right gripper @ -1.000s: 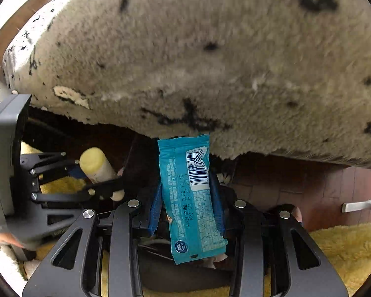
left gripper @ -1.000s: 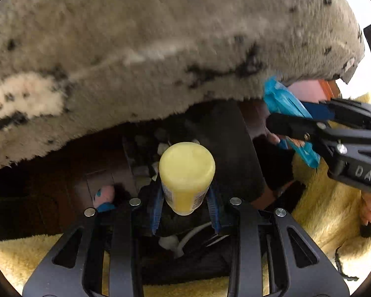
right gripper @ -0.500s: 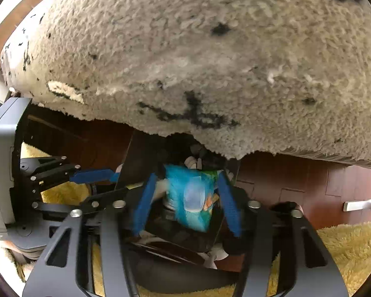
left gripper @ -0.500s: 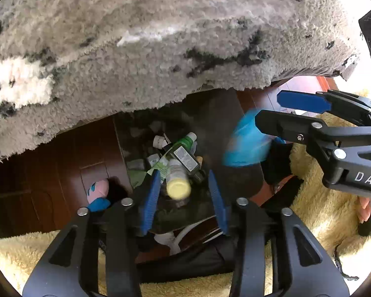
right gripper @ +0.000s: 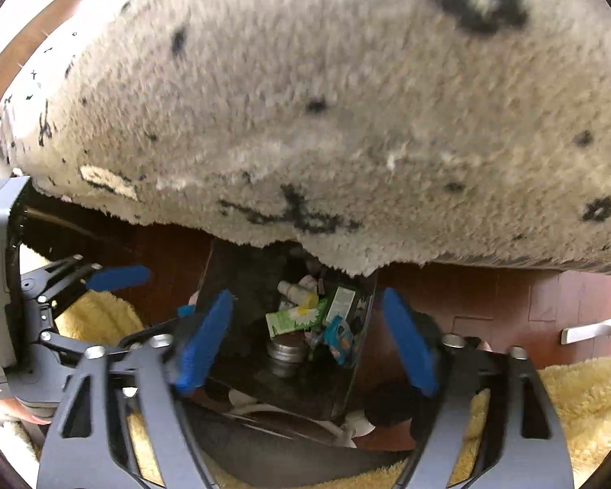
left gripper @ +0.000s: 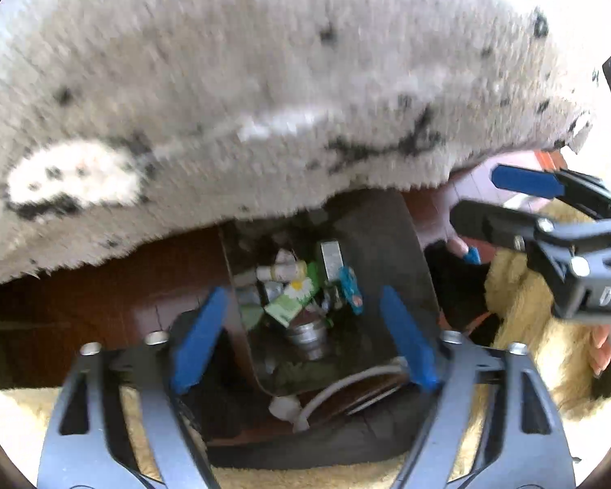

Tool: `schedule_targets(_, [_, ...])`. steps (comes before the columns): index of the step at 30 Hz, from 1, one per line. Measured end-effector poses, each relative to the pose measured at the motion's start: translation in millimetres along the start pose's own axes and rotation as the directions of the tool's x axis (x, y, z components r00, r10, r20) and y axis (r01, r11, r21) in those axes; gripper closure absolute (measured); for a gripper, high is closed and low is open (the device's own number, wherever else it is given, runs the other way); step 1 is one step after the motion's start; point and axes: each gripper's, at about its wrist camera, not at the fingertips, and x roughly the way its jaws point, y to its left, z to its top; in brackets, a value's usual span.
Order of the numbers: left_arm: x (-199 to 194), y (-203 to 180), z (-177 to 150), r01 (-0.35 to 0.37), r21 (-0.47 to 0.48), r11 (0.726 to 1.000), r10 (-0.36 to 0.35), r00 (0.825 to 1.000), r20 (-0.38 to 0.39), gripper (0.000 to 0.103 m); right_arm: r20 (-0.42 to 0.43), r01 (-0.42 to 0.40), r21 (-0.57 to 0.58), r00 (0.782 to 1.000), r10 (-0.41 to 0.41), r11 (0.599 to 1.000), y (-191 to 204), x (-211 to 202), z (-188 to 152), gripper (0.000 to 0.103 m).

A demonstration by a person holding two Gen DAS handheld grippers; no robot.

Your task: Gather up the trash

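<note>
A dark trash bin (left gripper: 383, 244) (right gripper: 240, 269) stands on the wooden floor below both grippers. Inside lie several pieces of trash: a yellow-capped bottle (left gripper: 283, 272) (right gripper: 299, 294), a green daisy carton (left gripper: 295, 299) (right gripper: 293, 320), the blue wrapper (left gripper: 350, 289) (right gripper: 340, 338) and a metal lid (left gripper: 307, 336) (right gripper: 285, 352). My left gripper (left gripper: 303, 344) is open and empty above the bin; it also shows in the right wrist view (right gripper: 120, 279). My right gripper (right gripper: 307, 342) is open and empty above the bin; it also shows in the left wrist view (left gripper: 505, 199).
A shaggy grey rug with black marks (left gripper: 264, 81) (right gripper: 346, 102) fills the upper half of both views. A yellow fluffy mat (left gripper: 517, 301) (right gripper: 582, 399) lies near the bin. A white cable (left gripper: 346, 387) runs by the bin's base.
Both grippers opened. The yellow-capped bottle dropped from the left gripper and the blue wrapper dropped from the right gripper into the bin.
</note>
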Motion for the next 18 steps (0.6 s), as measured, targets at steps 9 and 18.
schedule_targets(9, [-79.2,-1.5,30.4,-0.080,-0.010,0.997,0.080,0.970,0.229,0.008,0.204,0.093,0.020,0.974,-0.095,0.995,3.4,-75.1,23.1,0.004])
schedule_targets(18, [-196.0,-9.9,64.2,-0.163,-0.006,0.987,0.140,0.824,0.548,0.008,0.517,0.197,0.029,0.836,-0.183,0.980,14.2,-189.0,54.5,0.004])
